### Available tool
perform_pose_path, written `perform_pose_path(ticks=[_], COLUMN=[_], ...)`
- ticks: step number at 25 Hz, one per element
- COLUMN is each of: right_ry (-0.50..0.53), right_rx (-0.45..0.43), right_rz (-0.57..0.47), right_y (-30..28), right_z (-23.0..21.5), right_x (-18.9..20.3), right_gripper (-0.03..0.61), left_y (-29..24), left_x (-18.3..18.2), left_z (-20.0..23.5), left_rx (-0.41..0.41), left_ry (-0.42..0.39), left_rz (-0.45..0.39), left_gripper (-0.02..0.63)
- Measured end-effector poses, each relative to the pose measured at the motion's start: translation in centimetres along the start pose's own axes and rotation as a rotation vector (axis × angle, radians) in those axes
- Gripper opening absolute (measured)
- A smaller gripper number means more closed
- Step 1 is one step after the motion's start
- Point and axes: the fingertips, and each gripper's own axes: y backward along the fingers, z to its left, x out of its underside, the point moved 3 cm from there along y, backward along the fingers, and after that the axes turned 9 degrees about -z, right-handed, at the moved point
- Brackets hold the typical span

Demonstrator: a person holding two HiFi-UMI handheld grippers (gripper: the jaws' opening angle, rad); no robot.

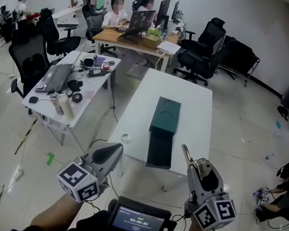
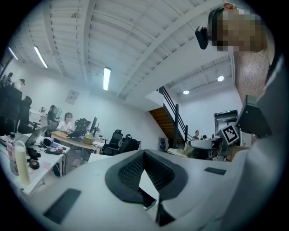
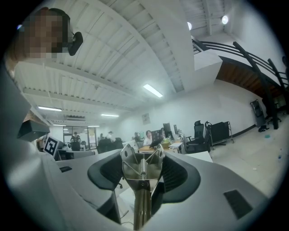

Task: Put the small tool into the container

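Observation:
A dark green container (image 1: 164, 123) lies lengthwise on the long white table (image 1: 142, 98), its near part darker and open-looking. My right gripper (image 1: 199, 171) is held in the air short of the table's near edge. It is shut on the small tool (image 1: 188, 154), a metal spring clamp whose tip sticks up past the jaws. In the right gripper view the tool (image 3: 141, 205) stands upright between the pads of the right gripper (image 3: 143, 168). My left gripper (image 1: 110, 154) hovers at the near left, shut, with nothing in it. The left gripper view shows the left gripper's (image 2: 144, 173) ribbed pads meeting.
A small white ring-shaped thing (image 1: 126, 137) sits on the table's near left corner. A cluttered side desk (image 1: 57, 79) with bottles and a laptop stands to the left. Office chairs (image 1: 206, 51) and people at a wooden desk (image 1: 140, 40) are beyond. A screen device (image 1: 138, 221) sits below me.

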Motion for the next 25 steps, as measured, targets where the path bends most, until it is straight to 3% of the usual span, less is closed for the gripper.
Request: perform_pose_path(ticks=[7,13,25], right_ry=[0.048,0.064,0.107], right_rx=[0.059,0.065,0.021], right_rz=[0.025,0.098,0.261], right_y=[-7.7,-12.0,-17.5], right_z=[-0.1,-1.5,-7.8], right_x=[2.1,5.3,14.4], right_gripper=[0.247,0.247,0.247], left_y=[-4.1,-7.2,-11.9], left_x=[-0.1,1.6,4.5], left_z=[7.9,11.3,13.2], left_rx=[0.072,0.091,-0.028], left_ry=[0.009,0.039,0.025], left_rz=[-0.006,0.029,0.106], left_gripper=[0.017,0.017,0.017])
